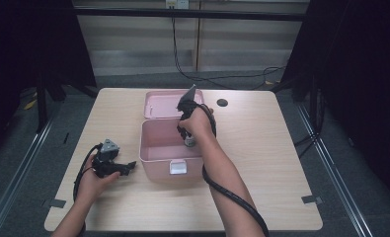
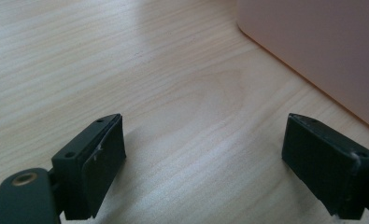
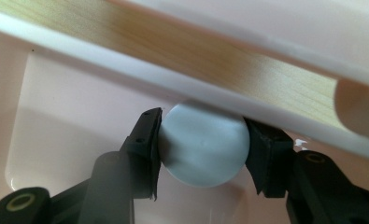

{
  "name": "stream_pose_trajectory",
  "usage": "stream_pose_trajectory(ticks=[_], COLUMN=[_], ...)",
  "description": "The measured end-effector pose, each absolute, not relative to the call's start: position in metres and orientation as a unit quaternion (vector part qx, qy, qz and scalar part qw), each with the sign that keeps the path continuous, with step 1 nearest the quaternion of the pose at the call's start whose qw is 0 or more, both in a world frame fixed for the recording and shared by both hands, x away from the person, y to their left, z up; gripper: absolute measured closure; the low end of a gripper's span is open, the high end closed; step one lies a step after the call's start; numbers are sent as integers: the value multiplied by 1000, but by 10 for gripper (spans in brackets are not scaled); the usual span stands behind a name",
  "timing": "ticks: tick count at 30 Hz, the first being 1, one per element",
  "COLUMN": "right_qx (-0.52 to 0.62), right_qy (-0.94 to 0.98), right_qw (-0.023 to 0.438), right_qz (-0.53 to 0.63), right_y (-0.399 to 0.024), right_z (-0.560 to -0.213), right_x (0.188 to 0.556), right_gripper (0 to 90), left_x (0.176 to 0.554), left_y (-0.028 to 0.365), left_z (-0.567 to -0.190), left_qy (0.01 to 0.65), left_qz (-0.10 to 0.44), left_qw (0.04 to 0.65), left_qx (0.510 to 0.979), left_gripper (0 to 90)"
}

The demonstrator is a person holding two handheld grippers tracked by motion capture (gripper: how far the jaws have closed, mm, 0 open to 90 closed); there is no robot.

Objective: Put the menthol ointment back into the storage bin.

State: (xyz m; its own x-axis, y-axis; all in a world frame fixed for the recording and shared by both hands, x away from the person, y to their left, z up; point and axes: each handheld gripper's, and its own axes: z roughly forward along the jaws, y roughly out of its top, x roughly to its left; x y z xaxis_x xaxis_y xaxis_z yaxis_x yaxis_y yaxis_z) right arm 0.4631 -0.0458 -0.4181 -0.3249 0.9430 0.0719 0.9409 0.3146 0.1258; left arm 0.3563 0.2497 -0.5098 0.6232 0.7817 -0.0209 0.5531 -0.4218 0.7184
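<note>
The right hand (image 1: 198, 121) reaches forward over the open pink box (image 1: 155, 153), wrist bent so the right gripper (image 1: 188, 140) points down into the box's right-hand side, near its far wall. In the right gripper view its jaws pinch a pale grey round object (image 3: 203, 144), one pad on each side; what the object is cannot be told, and it sits low inside the box. The box stands at the middle of the table (image 1: 271, 163), lid tipped back toward the far edge, latch facing the near edge. The left hand (image 1: 96, 180) rests on the table near the left edge, holding the left gripper (image 1: 128, 168) level, pointing at the box, jaws spread with nothing between. No writing can be read.
</note>
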Motion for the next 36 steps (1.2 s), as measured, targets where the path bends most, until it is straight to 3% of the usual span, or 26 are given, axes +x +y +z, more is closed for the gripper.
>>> stream_pose_trajectory(ticks=[36], right_qx=[581], right_qy=[811], right_qw=[6], right_qz=[71], right_y=[-42], right_z=[-431], right_x=[458], right_gripper=[499], left_x=[356], left_y=[249], left_z=[-510], left_qy=[403], left_qz=[162], left_qw=[356], left_qx=[827], left_gripper=[128])
